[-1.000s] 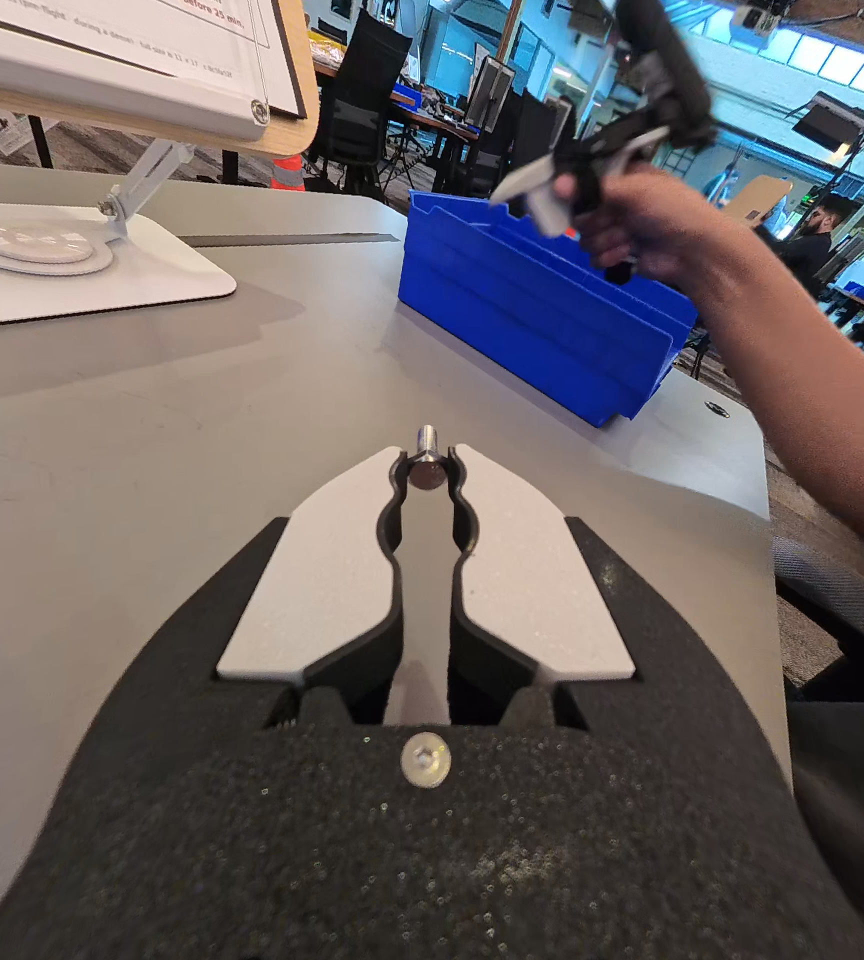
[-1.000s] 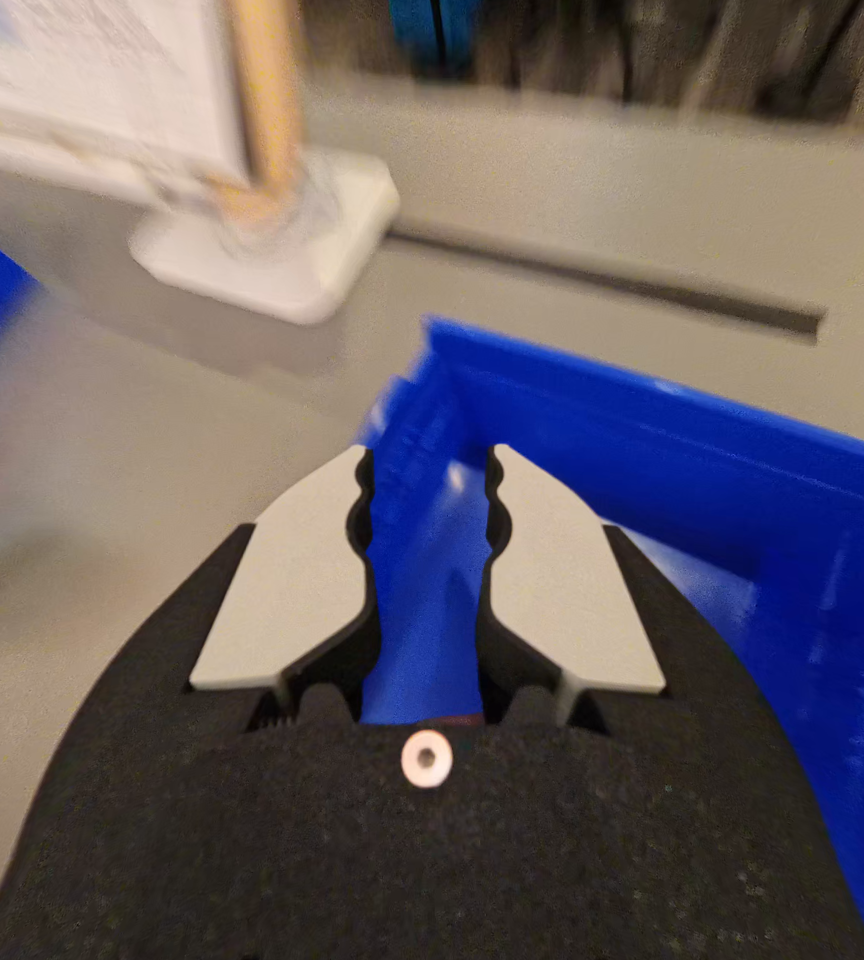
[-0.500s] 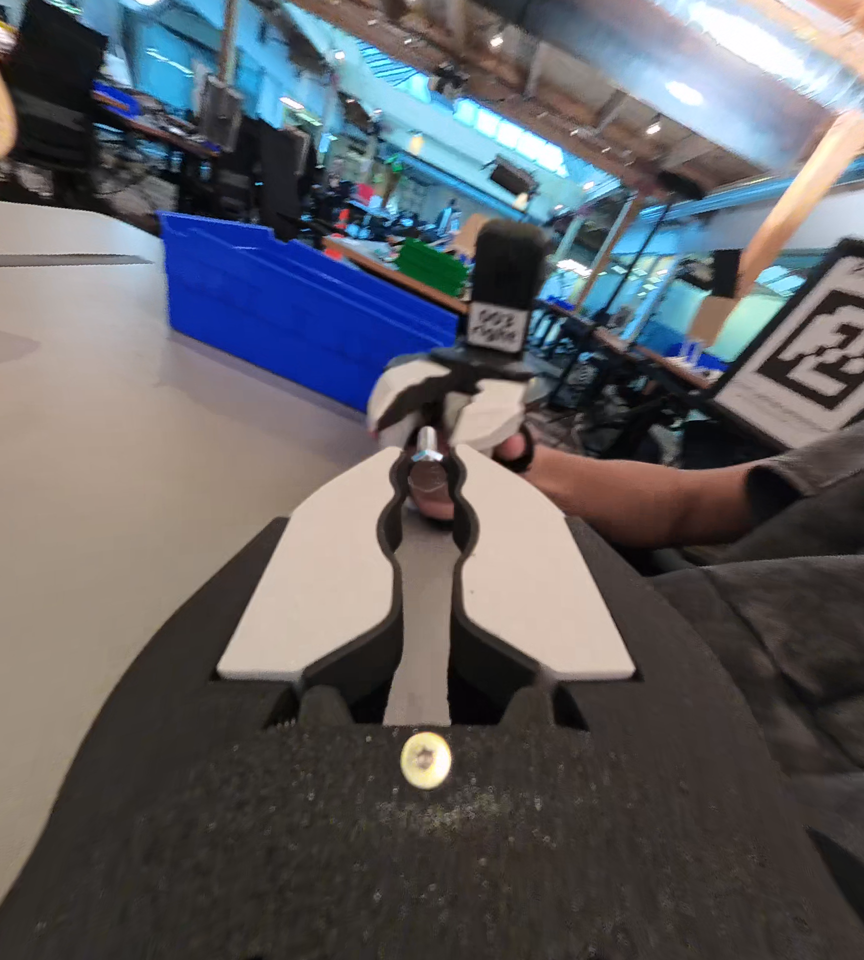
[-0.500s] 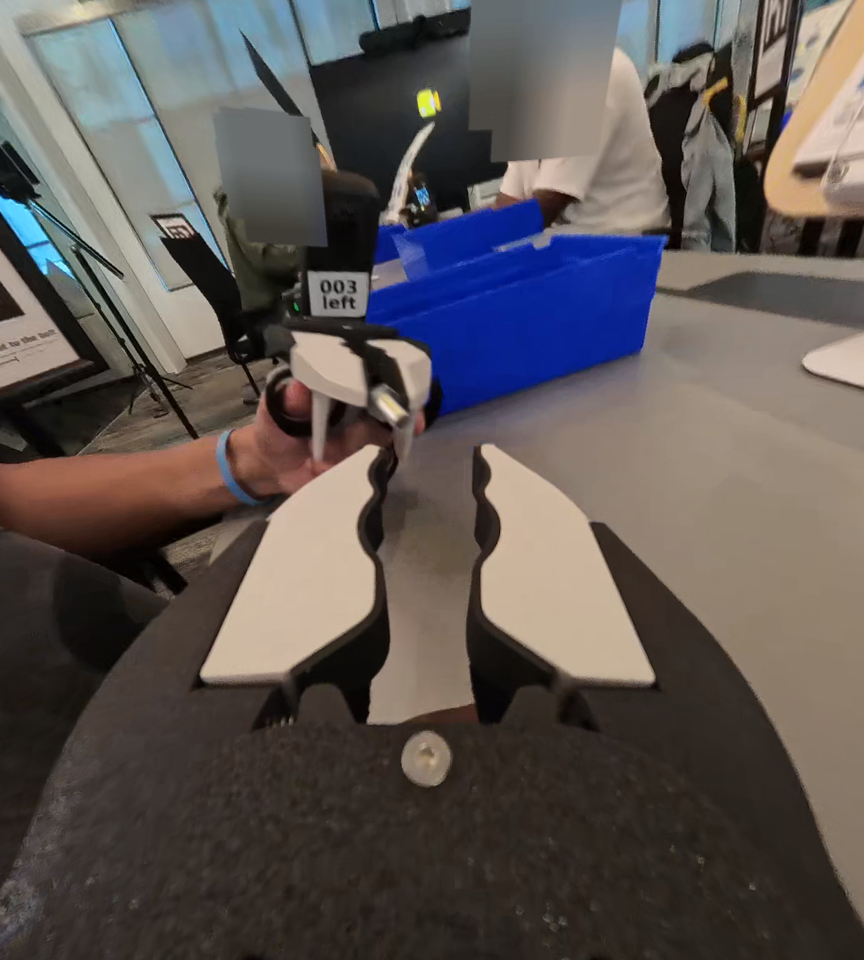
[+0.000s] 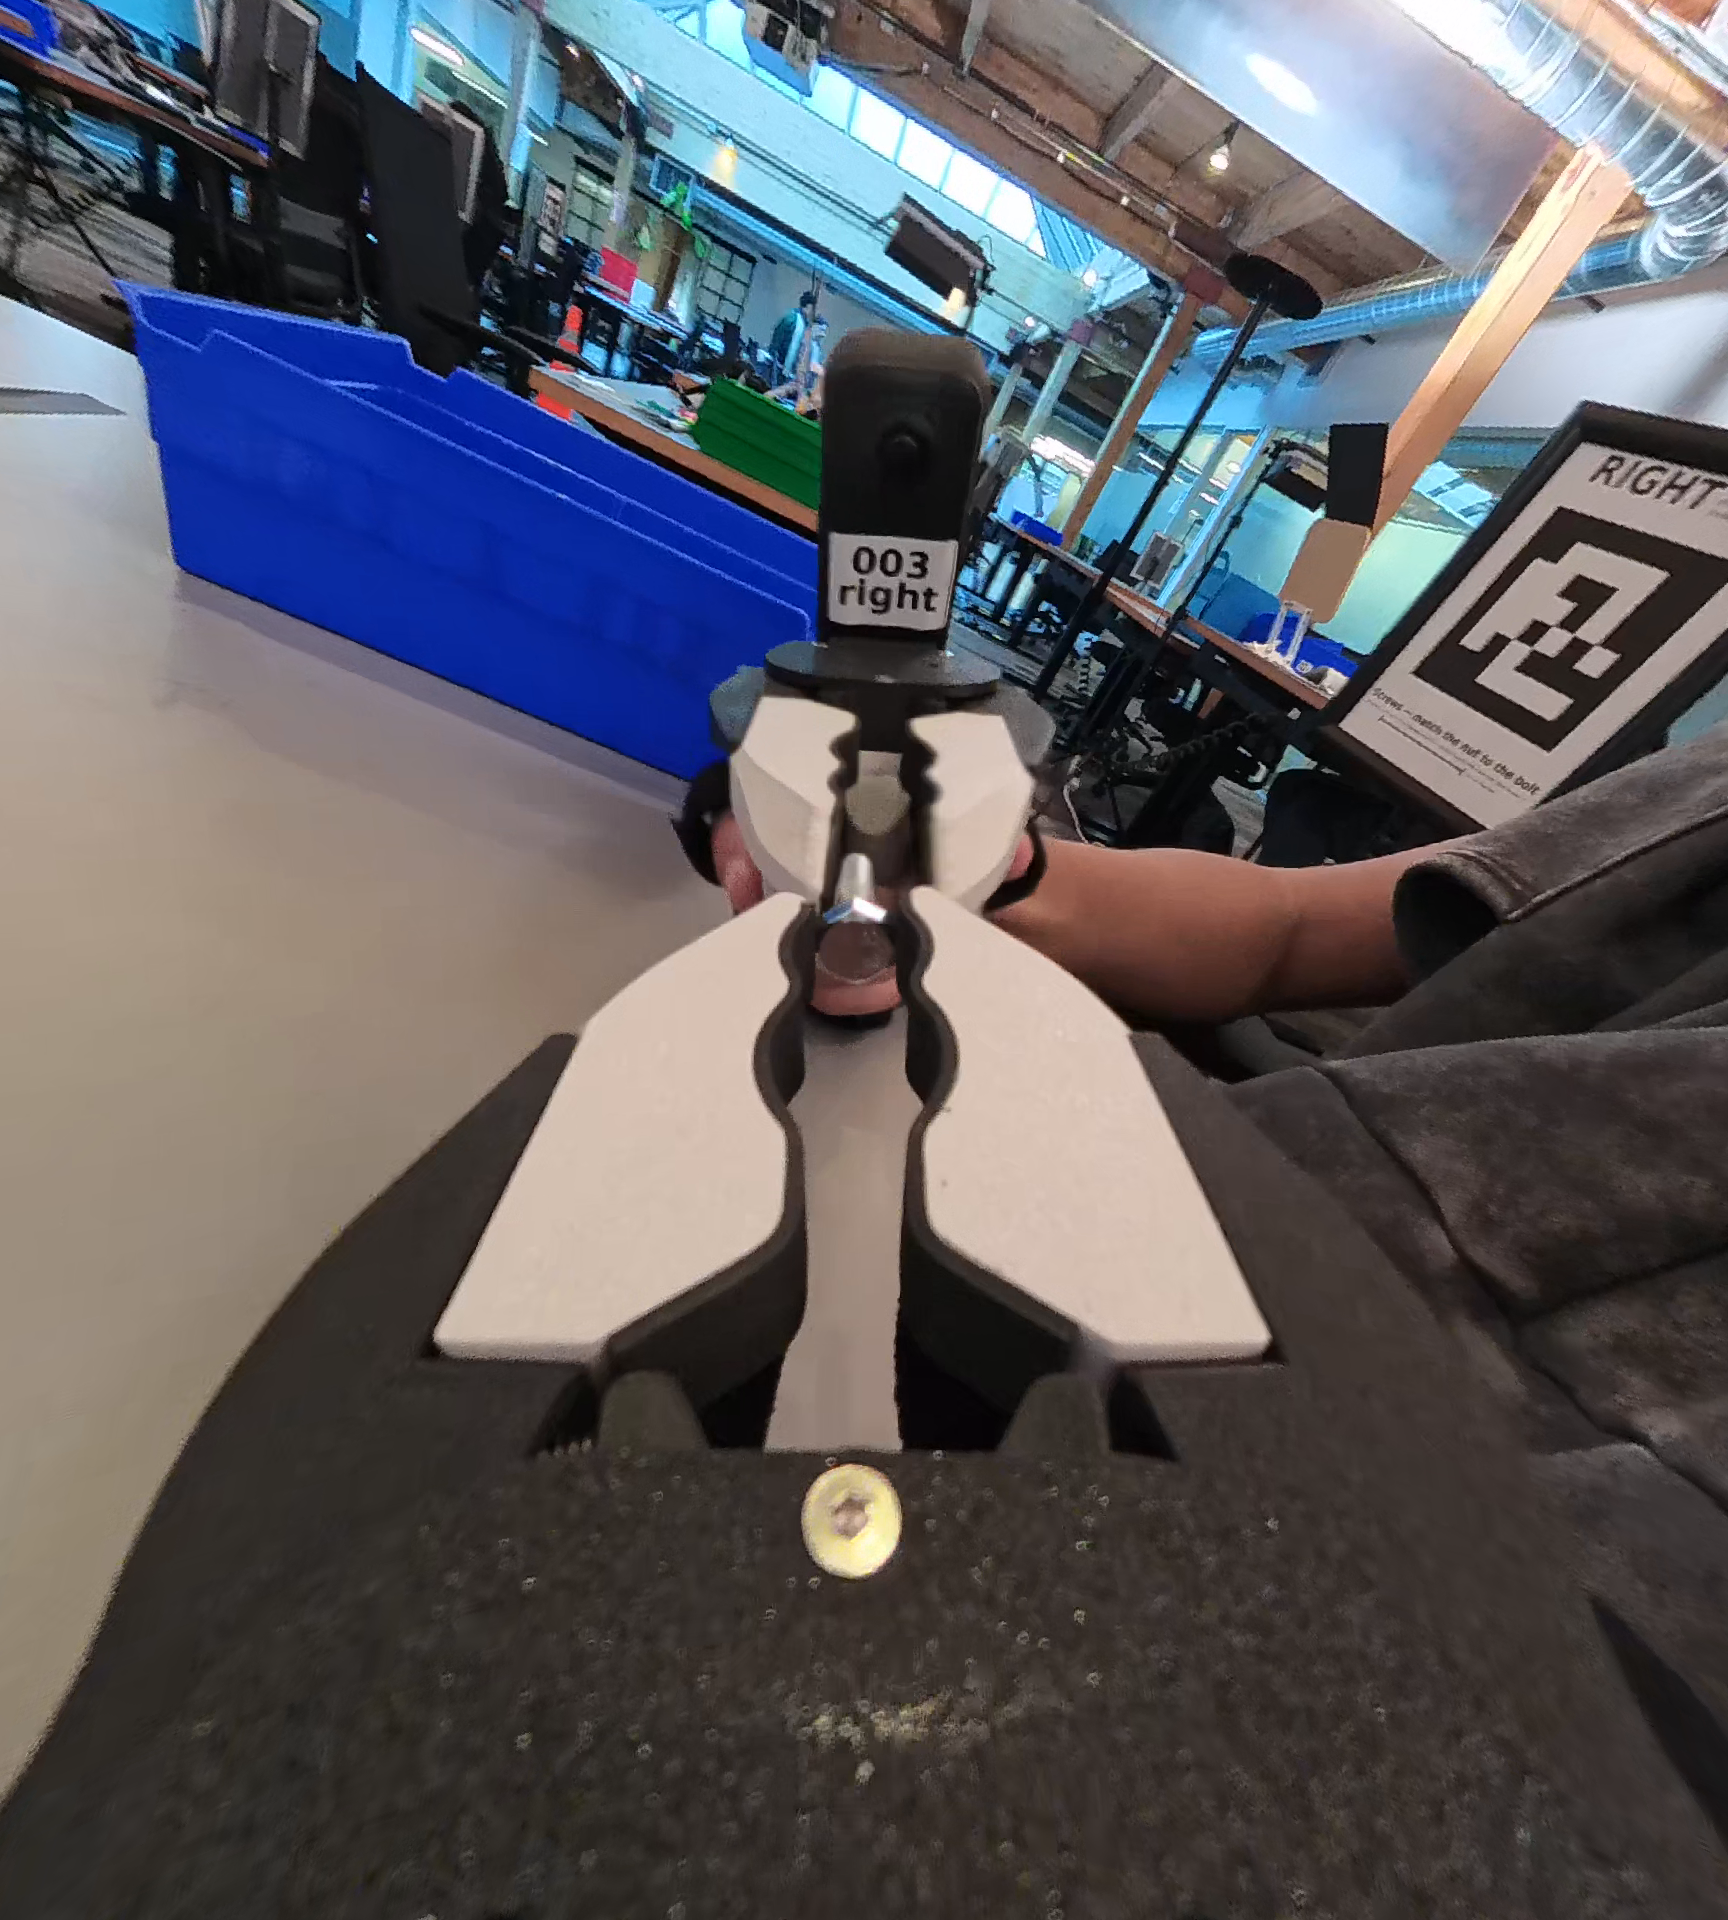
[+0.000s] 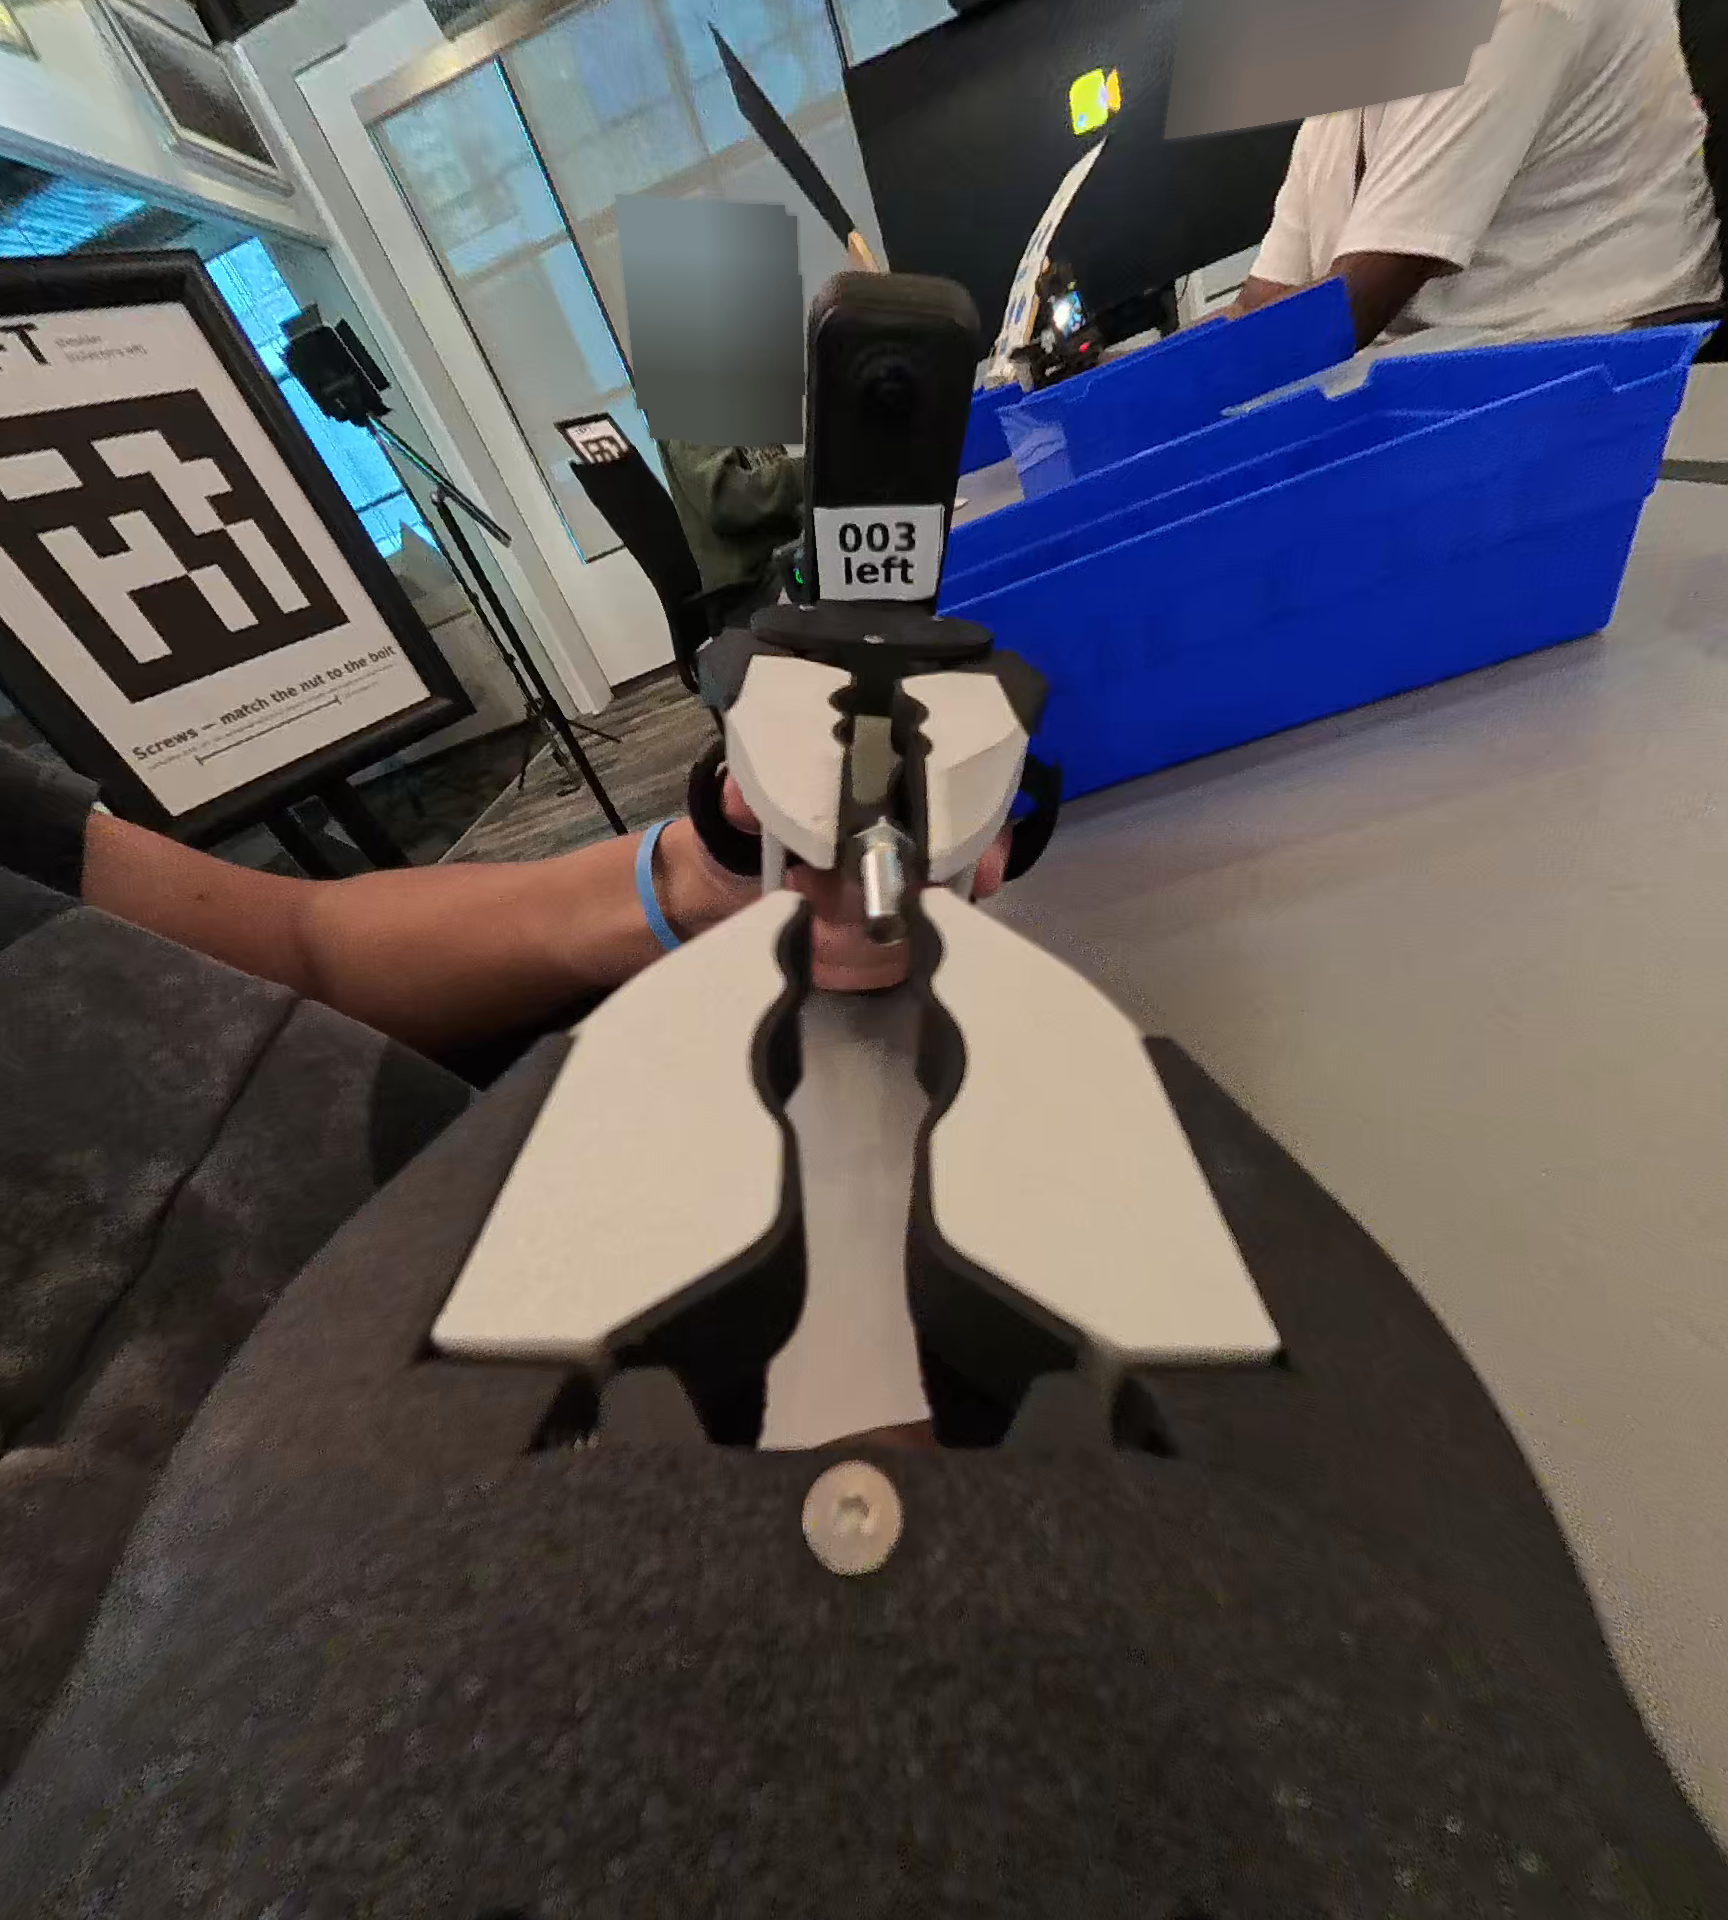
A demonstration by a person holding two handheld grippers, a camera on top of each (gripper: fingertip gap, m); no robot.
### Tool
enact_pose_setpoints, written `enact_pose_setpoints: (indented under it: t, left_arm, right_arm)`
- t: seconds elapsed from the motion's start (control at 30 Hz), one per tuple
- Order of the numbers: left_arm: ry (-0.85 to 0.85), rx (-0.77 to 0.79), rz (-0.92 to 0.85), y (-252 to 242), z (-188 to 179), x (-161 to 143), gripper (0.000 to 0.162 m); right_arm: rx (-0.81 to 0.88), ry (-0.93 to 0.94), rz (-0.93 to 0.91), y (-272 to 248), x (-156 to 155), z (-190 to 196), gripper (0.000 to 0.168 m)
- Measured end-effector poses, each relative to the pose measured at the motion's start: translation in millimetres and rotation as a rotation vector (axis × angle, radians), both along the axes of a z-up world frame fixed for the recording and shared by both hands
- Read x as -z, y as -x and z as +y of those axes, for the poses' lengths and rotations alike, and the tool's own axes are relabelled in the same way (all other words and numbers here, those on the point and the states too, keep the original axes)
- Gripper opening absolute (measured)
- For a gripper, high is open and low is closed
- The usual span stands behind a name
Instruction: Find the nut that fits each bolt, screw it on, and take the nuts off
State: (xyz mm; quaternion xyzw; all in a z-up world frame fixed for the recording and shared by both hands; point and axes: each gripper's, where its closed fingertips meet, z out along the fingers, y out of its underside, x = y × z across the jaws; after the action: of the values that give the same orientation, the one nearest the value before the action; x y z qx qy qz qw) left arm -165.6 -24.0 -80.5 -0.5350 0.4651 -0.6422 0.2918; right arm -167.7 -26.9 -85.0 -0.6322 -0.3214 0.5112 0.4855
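Observation:
My left gripper (image 5: 852, 920) is shut on the head of a silver bolt (image 5: 855, 883), and the shaft points away from me. My right gripper (image 5: 875, 875) faces it head-on, with its fingertips on either side of the shaft's end. In the right wrist view, the bolt (image 6: 883, 888) sticks out of the left gripper (image 6: 875, 854) toward me. Its tip reaches the gap between my right gripper's (image 6: 862, 927) fingertips. The right jaws stand a narrow gap apart, and I see nothing held between them. No nut shows clearly.
Both grippers hover over the near edge of a grey table (image 5: 216, 935). A blue bin (image 5: 444, 540) stands farther along it, also in the right wrist view (image 6: 1307, 540). Framed marker boards (image 5: 1587, 623) (image 6: 143, 540) stand beside the table. People are behind the bin. The tips of both grippers are at nearly the same place.
My right gripper left the blue bin, swung round to face the left gripper and closed in on the bolt's tip, its jaws narrowing. My left gripper turned the bolt toward it.

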Motion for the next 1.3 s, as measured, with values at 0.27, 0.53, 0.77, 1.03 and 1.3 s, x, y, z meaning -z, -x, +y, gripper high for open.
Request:
enact_pose_setpoints:
  t: [0.27, 0.53, 0.77, 1.03, 1.3]
  left_arm:
    - [-0.068, -0.095, -0.030, -3, 6, -4, 0.040]
    - [-0.157, -0.344, 0.005, 1, 41, -1, 0.058]
    - [-0.068, -0.314, 0.019, -3, 40, 4, 0.056]
    - [-0.061, -0.301, 0.051, -10, 38, 9, 0.054]
    - [-0.044, -0.297, 0.043, -9, 39, 9, 0.053]
  right_arm:
    - [0.033, -0.008, -0.047, -7, 3, 6, 0.008]
    - [0.191, -0.127, -0.141, -39, -50, 5, 0.008]
    - [0.755, -0.072, -0.846, -248, -78, 6, 0.008]
    - [1.002, 0.389, -1.004, -394, -2, -11, 0.008]
    - [1.076, 0.595, -1.154, -425, 55, 3, 0.008]
